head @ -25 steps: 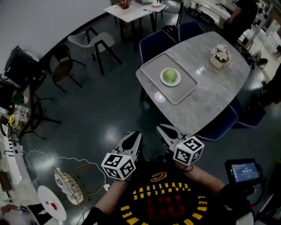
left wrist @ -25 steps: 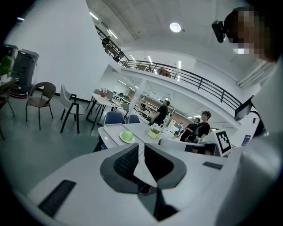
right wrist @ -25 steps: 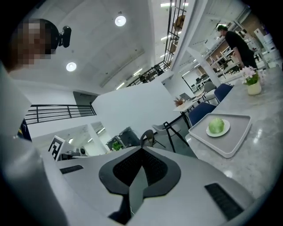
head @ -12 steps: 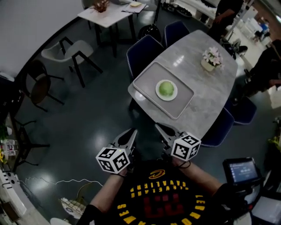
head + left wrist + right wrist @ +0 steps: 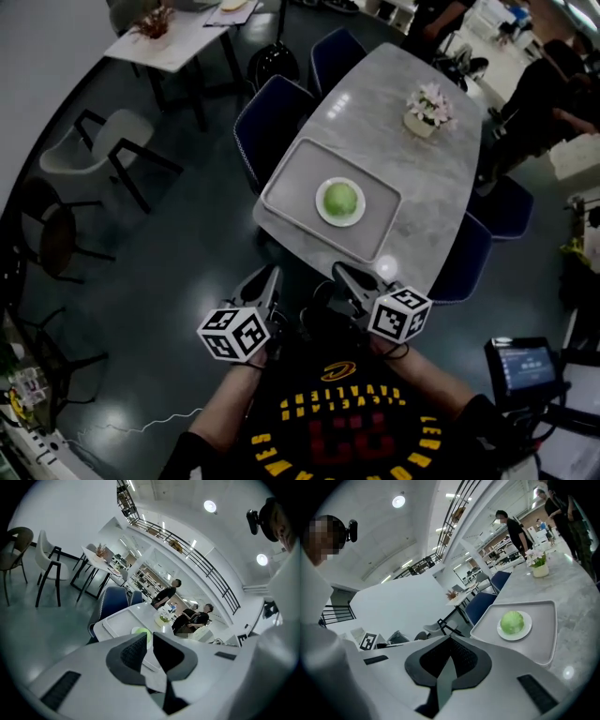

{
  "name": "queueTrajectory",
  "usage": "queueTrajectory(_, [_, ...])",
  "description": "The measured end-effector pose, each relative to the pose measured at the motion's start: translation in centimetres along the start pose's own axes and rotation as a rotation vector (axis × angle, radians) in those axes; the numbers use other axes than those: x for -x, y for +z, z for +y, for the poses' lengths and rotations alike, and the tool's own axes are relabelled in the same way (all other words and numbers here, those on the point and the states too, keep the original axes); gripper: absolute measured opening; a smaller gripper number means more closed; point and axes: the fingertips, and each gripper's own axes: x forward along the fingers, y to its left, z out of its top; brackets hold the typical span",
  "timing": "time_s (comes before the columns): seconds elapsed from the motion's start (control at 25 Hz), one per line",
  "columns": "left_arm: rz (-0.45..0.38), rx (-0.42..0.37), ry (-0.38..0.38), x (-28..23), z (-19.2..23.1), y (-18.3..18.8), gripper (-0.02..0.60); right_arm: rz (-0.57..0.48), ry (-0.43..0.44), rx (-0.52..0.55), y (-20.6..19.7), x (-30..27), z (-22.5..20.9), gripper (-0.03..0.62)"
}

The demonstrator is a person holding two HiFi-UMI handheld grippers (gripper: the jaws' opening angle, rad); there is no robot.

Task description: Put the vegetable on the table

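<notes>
1. The left gripper (image 5: 150, 637) has its jaws a little apart with a narrow gap. Nothing sits between the pads, so it is released and empty.
2. The right gripper (image 5: 450, 638) has its jaw tips meeting. It is clenched on nothing.
3. In the head view both grippers sit side by side low in the frame, just in front of the person's chest. Each carries a marker cube (image 5: 233, 333). Both point toward the table (image 5: 441, 187), and neither touches it.
4. The vegetable (image 5: 340, 198) is a pale green head on a small white plate (image 5: 323, 214). It is ahead of both grippers and well apart from them.
5. The vegetable looks round as a ball, so no long axis can be read. Which way its stem end faces cannot be told.
6. The plate sits near the middle of a grey tray (image 5: 291, 183). The vegetable is on the plate, not on the bare tabletop.
7. The tray is rectangular and lies flat on the near end of the grey marble table, close to the edge. In the head view its long side runs from upper left to lower right.
8. In the left gripper view the vegetable shows far off, right in line with the jaw gap. In the right gripper view it lies off to the right of the jaws.
9. A flower pot (image 5: 424, 111) stands at the far end of the table, well apart from the tray.
10. Blue chairs (image 5: 272, 112) stand around the table.
11. People (image 5: 165, 595) stand beyond the table.
12. A small screen (image 5: 525, 366) is at the person's right, low in the head view.
</notes>
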Motion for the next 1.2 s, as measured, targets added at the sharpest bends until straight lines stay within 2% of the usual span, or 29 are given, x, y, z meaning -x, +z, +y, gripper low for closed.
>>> queueTrajectory(0.12, [0.023,-0.023,-0.008,-2.7,-0.4,1.3,0.043,-0.062,-0.041,-0.031,2.4,-0.5,-2.7,0.005])
queueTrajectory(0.28, [0.073,-0.082,0.005,-6.4,-1.4,3.1,0.043,-0.134,-0.039,-0.11,6.3,-1.8,-6.1,0.005])
queueTrajectory(0.52, [0.105,-0.137,0.036,-12.5,-2.0,5.2,0.043,-0.17,-0.035,-0.208,9.4,-3.0,-12.2,0.005])
queueTrajectory(0.68, [0.168,-0.137,0.032,-15.7,-1.8,4.2,0.043,-0.145,-0.103,-0.258,8.4,-2.1,-15.8,0.005])
queueTrajectory(0.84, [0.249,-0.207,0.039,-18.7,-1.3,2.9,0.043,-0.095,-0.182,-0.285,6.7,-1.5,-19.4,0.006])
queueTrajectory(0.88, [0.27,-0.196,0.032,-19.6,-1.0,2.6,0.043,-0.083,-0.203,-0.289,6.2,-1.5,-20.4,0.009])
queueTrajectory(0.92, [0.29,-0.171,0.024,-20.4,-0.6,2.3,0.043,-0.071,-0.221,-0.296,5.7,-1.5,-21.2,0.064])
queueTrajectory(1.0, [0.332,-0.129,0.02,-21.7,0.7,1.7,0.043,-0.054,-0.249,-0.316,4.7,-1.7,-22.4,0.08])
queueTrajectory(1.12, [0.411,-0.149,0.035,-23.6,3.3,0.5,0.044,-0.04,-0.278,-0.337,3.8,-2.3,-23.9,0.08])
queueTrajectory(1.2, [0.472,-0.166,0.038,-25.0,4.9,-0.5,0.092,-0.036,-0.302,-0.343,3.2,-2.8,-25.1,0.08])
